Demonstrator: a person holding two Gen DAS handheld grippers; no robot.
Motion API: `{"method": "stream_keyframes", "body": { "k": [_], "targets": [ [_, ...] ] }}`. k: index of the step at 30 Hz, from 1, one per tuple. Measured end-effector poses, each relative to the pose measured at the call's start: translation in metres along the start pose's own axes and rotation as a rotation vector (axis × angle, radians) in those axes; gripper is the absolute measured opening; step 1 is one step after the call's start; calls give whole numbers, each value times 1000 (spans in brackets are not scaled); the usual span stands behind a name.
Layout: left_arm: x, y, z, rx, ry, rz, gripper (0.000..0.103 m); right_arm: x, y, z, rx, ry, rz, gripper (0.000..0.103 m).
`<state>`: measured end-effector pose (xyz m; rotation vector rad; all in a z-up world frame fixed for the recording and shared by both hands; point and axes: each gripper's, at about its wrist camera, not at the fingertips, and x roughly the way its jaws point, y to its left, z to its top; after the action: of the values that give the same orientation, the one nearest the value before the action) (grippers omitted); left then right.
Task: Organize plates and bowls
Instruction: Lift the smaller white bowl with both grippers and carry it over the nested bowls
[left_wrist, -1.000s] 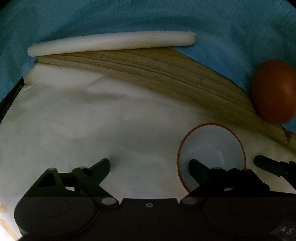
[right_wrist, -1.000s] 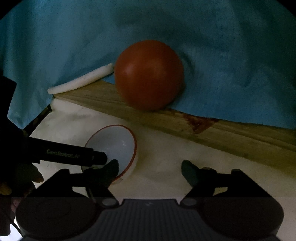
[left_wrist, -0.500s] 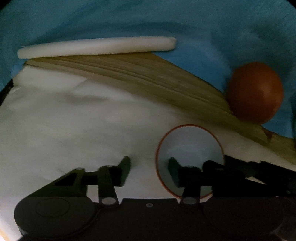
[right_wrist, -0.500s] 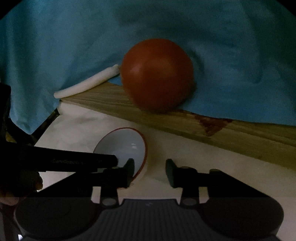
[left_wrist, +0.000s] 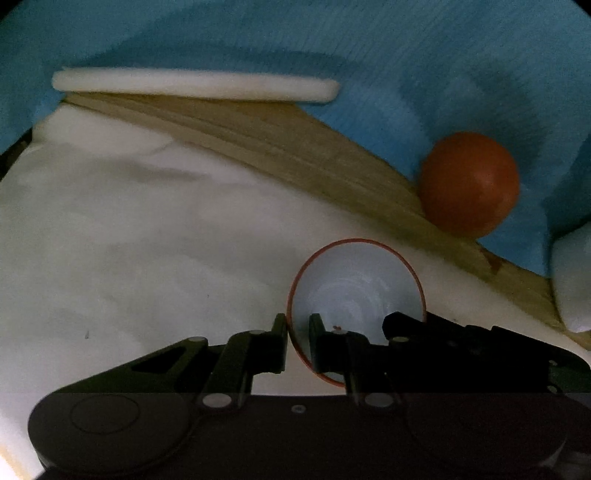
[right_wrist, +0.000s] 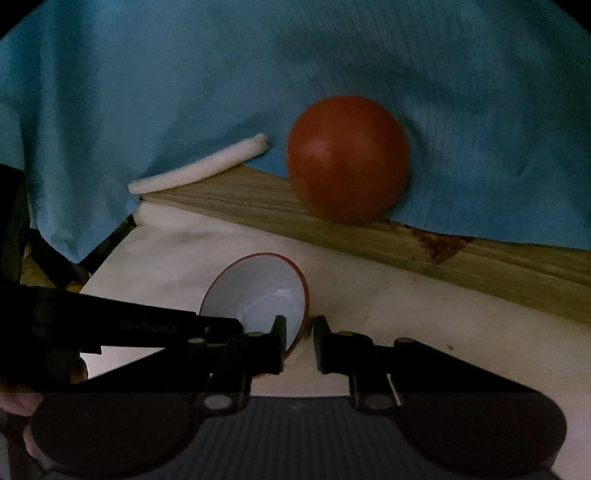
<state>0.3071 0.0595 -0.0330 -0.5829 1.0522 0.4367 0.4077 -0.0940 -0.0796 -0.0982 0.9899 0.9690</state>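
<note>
A small white bowl (left_wrist: 356, 291) with a red rim sits on a worktop (left_wrist: 129, 240) covered in white paper, empty as far as its inside shows. Both tools pinch its rim from opposite sides. The left tool (left_wrist: 298, 332) is narrowed onto the bowl's left edge, one finger outside and one inside. The right tool (right_wrist: 299, 332) is narrowed the same way on the right edge, its left finger inside the bowl.

Behind the bowl, a bare wooden strip (right_wrist: 406, 236) runs along the worktop. A round red-brown bowl (right_wrist: 347, 158), apparently turned on its side or upside down, rests there against a blue cloth (right_wrist: 258, 74) backdrop. A white plate (left_wrist: 192, 84), seen edge-on, lies further left along the cloth.

Risks, as a judgement: each grip holds only a thin, smooth rim, so the bowl could slip out and drop. If the two tools lift unevenly or pull apart, the bowl could tilt or twist free.
</note>
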Motion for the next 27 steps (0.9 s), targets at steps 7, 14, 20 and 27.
{"method": "stream_keyframes", "body": {
  "k": [7, 14, 20, 27],
  "targets": [
    [-43, 9, -17, -16, -50, -56, 12, -37, 23, -7, -28, -43, -3, 17],
    [-69, 9, -39, -12, -82, -88, 12, -67, 46, -27, -32, -70, -5, 17],
    [-77, 25, -64, -17, -81, -100, 12, -80, 65, -49, -44, -50, 3, 17],
    [-99, 43, -96, 3, -63, -125, 13, -92, 87, -76, -82, -5, 21, 17]
  ]
}}
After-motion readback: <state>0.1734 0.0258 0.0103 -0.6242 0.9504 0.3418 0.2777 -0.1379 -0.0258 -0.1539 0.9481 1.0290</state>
